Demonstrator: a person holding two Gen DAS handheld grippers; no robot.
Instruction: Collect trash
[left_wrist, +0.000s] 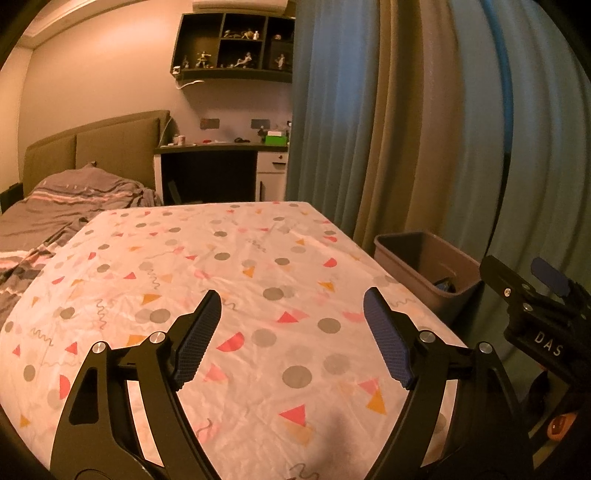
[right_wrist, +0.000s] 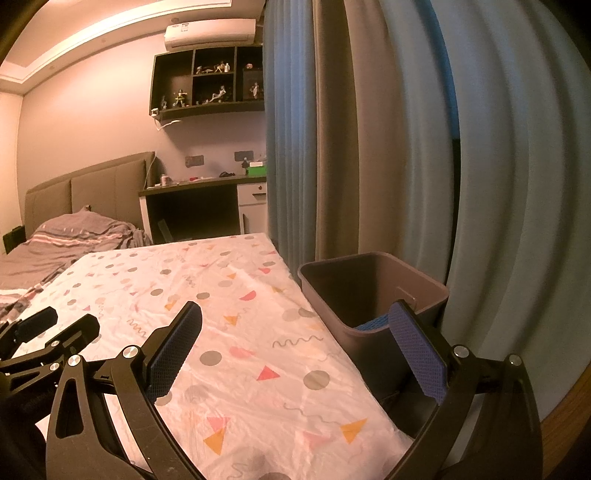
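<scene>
My left gripper (left_wrist: 292, 295) hovers open over a table with a white cloth (left_wrist: 258, 254) printed with dots and triangles. Nothing sits between its blue pads (left_wrist: 199, 339). My right gripper (right_wrist: 295, 306) is open too, with nothing in it, over the table's right edge (right_wrist: 295, 291). Its right finger (right_wrist: 417, 350) is in front of a grey trash bin (right_wrist: 369, 284). The bin stands on the floor against the table's right side (left_wrist: 424, 262). A blue item (right_wrist: 373, 324) lies inside it. In each wrist view, the other gripper shows at the frame's side (left_wrist: 521, 271) (right_wrist: 64, 325).
Blue and beige curtains (left_wrist: 388, 129) hang close behind the bin. A bed with grey bedding (left_wrist: 66, 206) lies left of the table. A dark desk (left_wrist: 214, 173) and a wall shelf with figurines (left_wrist: 236, 44) stand at the far wall.
</scene>
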